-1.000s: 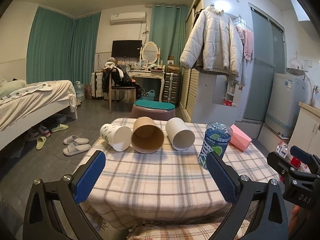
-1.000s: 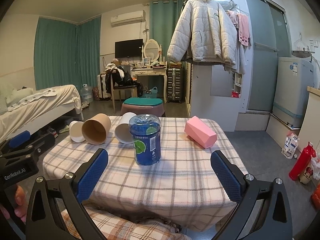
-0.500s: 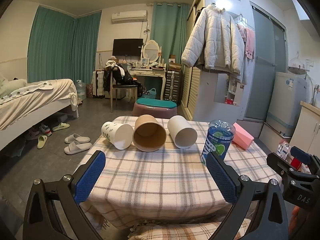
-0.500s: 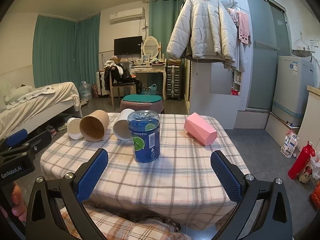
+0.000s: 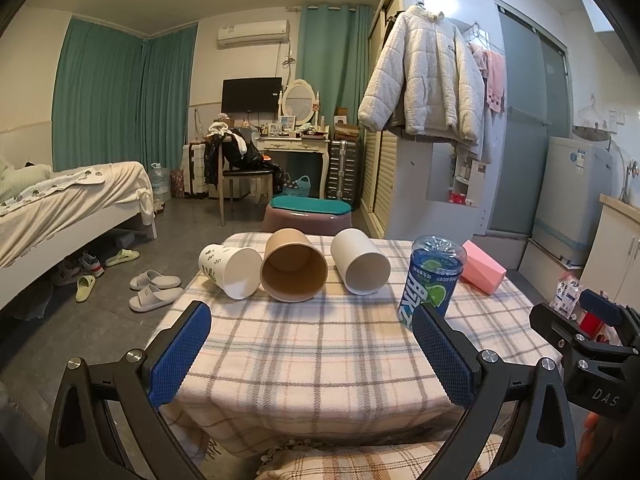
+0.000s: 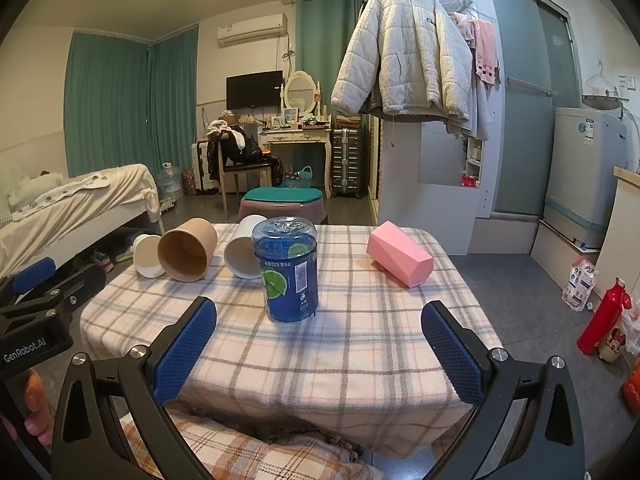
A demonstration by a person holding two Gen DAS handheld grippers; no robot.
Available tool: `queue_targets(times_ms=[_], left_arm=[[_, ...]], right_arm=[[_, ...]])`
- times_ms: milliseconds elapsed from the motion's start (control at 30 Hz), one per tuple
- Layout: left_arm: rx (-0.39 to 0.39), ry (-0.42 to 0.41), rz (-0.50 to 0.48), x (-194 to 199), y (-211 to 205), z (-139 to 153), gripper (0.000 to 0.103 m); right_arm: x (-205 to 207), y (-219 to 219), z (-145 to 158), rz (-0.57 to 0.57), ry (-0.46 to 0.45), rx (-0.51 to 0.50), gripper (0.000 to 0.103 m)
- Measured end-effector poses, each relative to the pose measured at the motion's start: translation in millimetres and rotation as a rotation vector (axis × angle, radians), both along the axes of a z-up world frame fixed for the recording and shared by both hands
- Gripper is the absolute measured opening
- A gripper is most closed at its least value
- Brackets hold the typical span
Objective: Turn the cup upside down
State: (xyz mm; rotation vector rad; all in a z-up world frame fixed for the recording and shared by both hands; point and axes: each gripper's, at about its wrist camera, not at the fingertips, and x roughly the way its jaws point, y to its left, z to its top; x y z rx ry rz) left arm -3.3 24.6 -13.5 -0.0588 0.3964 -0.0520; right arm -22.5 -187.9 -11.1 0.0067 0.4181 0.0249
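Note:
Three paper cups lie on their sides at the far edge of the plaid table (image 5: 312,352), mouths toward me: a white cup with leaf print (image 5: 230,270), a brown cup (image 5: 293,266) and a plain white cup (image 5: 360,266). They also show in the right wrist view: leaf cup (image 6: 147,255), brown cup (image 6: 187,255), white cup (image 6: 244,252). A blue plastic cup (image 6: 290,270) stands mouth down; it also shows in the left wrist view (image 5: 434,282). A pink cup (image 6: 400,259) lies on its side at the right. My left gripper (image 5: 312,356) and right gripper (image 6: 320,352) are open and empty, over the table's near edge.
A plaid cushion (image 6: 260,452) lies just below the table's near edge. A stool with a teal seat (image 5: 308,214) stands behind the table. A bed (image 5: 60,208) is at the left, slippers (image 5: 154,290) on the floor, a red bottle (image 6: 604,316) at the right.
Both grippers have drifted slightly; the table and cups sit a little higher and closer in both views. Nothing on the table has moved. Both grippers stay open.

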Motion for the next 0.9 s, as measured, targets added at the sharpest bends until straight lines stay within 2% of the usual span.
queue_targets(times_ms=[900], left_arm=[[0.011, 0.002, 0.004, -0.7, -1.9, -0.7, 0.103]], right_arm=[[3.5, 4.2, -8.4, 0.006, 0.016, -0.007, 0.103]])
